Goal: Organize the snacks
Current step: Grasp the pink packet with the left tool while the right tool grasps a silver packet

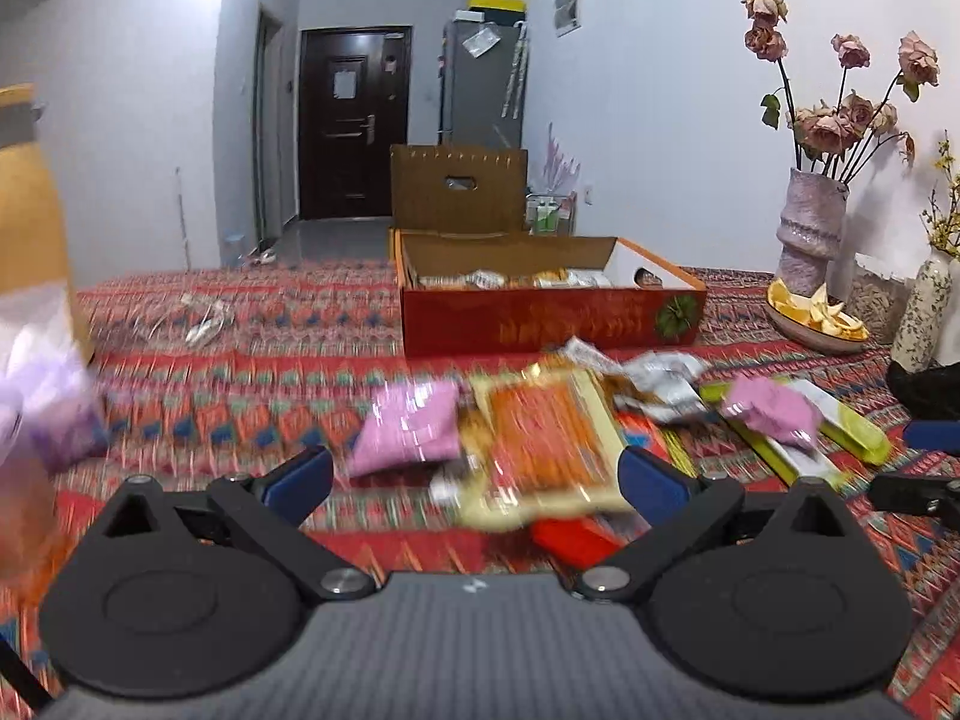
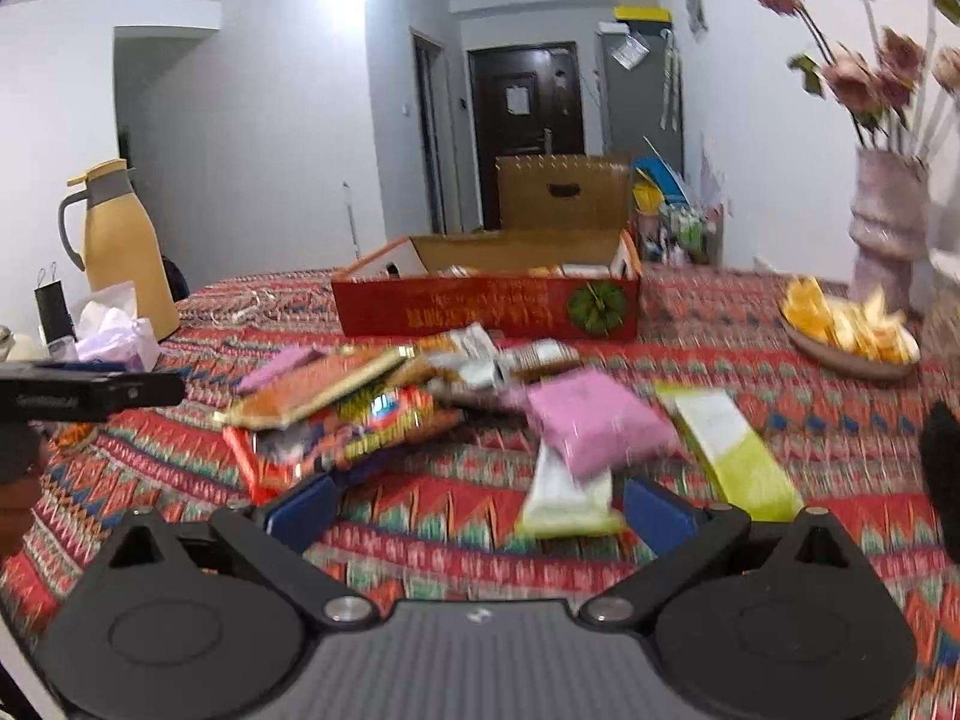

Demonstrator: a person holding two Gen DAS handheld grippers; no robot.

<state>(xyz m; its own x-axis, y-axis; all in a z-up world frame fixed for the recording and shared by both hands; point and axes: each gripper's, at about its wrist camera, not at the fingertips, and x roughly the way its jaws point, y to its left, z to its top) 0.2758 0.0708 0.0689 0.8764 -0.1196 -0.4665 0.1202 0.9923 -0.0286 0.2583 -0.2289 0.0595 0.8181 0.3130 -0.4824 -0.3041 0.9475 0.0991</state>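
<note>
A pile of snack packets lies on the patterned tablecloth in front of an open red box (image 1: 540, 315) (image 2: 486, 309) that holds several packets. In the left wrist view my left gripper (image 1: 477, 480) stands open, with a pink packet (image 1: 408, 435) and an orange packet in a yellow frame (image 1: 543, 441) between and just beyond its fingers, touching neither. In the right wrist view my right gripper (image 2: 480, 510) is open too, above bare cloth; a pink packet (image 2: 594, 423) rests on a white-and-green bar (image 2: 567, 495) by its right finger, and a second green bar (image 2: 729, 444) lies further right.
A yellow thermos (image 2: 123, 246) and a tissue bag (image 2: 117, 327) stand at the left. A bowl of orange peel (image 1: 816, 315) (image 2: 852, 330), a vase of dried roses (image 1: 810, 228) (image 2: 888, 234) and a second vase (image 1: 921, 315) stand on the right. The left gripper's finger (image 2: 90, 393) shows at the right wrist view's left edge.
</note>
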